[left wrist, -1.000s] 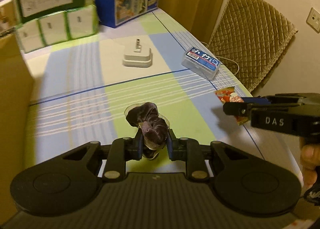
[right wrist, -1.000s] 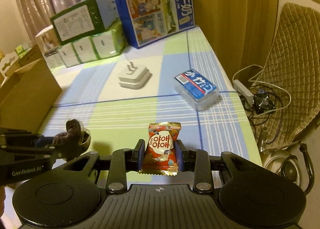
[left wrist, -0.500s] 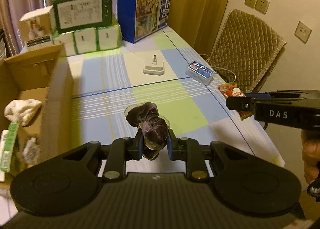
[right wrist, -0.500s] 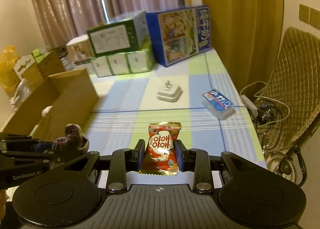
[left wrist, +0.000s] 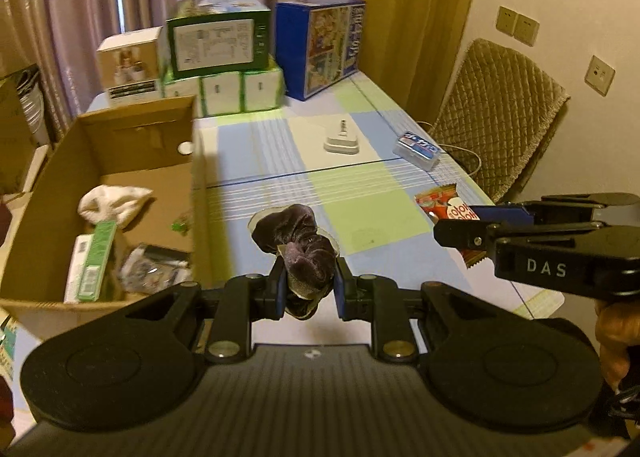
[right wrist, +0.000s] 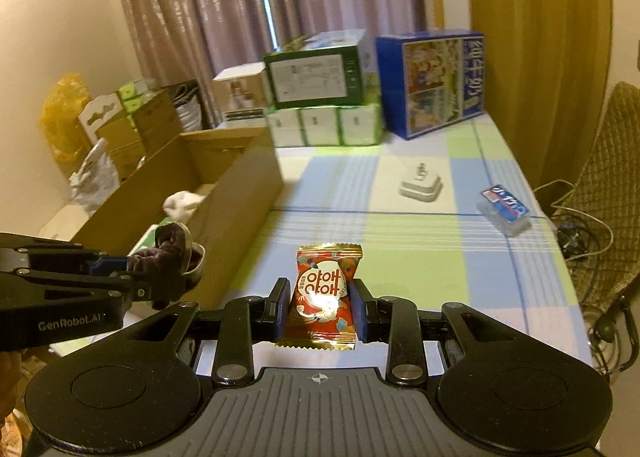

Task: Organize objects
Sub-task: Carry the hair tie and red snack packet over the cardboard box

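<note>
Now dark velvet scrunchie (left wrist: 298, 245), red foil snack packet (right wrist: 324, 293)

One cardboard box (left wrist: 132, 129), one white charger (left wrist: 341, 141), one snack packet (right wrist: 326, 293), one scrunchie (left wrist: 298, 245)

My left camera sits just behind the left tool (left wrist: 308, 289) and looks forward and down along the counter (left wrist: 360, 217), with the open box (left wrist: 132, 161) at its left and my right tool (left wrist: 456, 235) crossing in from the right. My right camera sits behind the right tool (right wrist: 320, 309), facing the same way, with the left tool (right wrist: 132, 277) entering from the left. Both views share the counter (right wrist: 400, 233), the box (right wrist: 240, 197), the charger (left wrist: 341, 142) (right wrist: 420, 183) and the stacked cartons (left wrist: 218, 41) (right wrist: 316, 75) at the far end.
</note>
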{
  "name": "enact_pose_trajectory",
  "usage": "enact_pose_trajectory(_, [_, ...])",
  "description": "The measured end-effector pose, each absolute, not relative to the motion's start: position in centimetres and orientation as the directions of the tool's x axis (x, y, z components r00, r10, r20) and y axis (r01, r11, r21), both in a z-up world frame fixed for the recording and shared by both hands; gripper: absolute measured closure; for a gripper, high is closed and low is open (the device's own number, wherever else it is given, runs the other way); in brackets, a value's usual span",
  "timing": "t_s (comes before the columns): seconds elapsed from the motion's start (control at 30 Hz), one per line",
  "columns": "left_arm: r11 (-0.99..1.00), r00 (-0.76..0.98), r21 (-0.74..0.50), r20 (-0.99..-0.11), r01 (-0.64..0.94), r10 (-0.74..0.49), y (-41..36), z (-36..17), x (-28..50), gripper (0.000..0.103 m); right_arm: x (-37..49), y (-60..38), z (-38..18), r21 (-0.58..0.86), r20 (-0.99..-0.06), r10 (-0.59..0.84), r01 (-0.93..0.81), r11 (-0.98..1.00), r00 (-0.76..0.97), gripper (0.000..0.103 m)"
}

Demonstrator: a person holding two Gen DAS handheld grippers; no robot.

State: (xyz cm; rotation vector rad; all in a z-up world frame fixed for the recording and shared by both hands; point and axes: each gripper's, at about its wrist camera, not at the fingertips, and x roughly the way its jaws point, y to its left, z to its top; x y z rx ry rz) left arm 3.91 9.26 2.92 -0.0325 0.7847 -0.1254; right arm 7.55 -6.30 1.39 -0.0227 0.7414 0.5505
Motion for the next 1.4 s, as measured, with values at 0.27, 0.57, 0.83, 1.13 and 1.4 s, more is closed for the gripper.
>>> enact_pose_trajectory(0.27, [0.997,0.717,-0.068,-0.694,0.026,-0.066,13.4,3.6,1.6,0.084,6.4,-2.7,1.7,0.161,-0.646,0.503,-0.541,0.826,0.575,0.074])
enact_pose_trajectory(0.57, [0.996,0.727,-0.050,-0.686,-0.070,0.017,18.5,4.7,-0.2,0.084,5.6,2.5,1.5,0.162,-0.641,0.560,-0.620,0.767,0.525,0.074])
enact_pose_trajectory(0.83, [0.992,0.732,-0.039,-0.678,-0.117,0.060,21.2,5.6,-1.2,0.084,5.1,6.1,1.5,0.152,-0.637,0.595,-0.676,0.721,0.490,0.074])
enact_pose_trajectory(1.13, [0.989,0.733,-0.050,-0.677,-0.139,0.069,22.5,5.5,-1.6,0.084,4.7,8.0,1.6,0.140,-0.634,0.608,-0.702,0.698,0.478,0.074])
enact_pose_trajectory(1.4, [0.987,0.725,-0.056,-0.685,-0.151,0.072,23.6,4.9,-1.2,0.084,5.2,9.1,1.3,0.134,-0.643,0.608,-0.713,0.688,0.465,0.074])
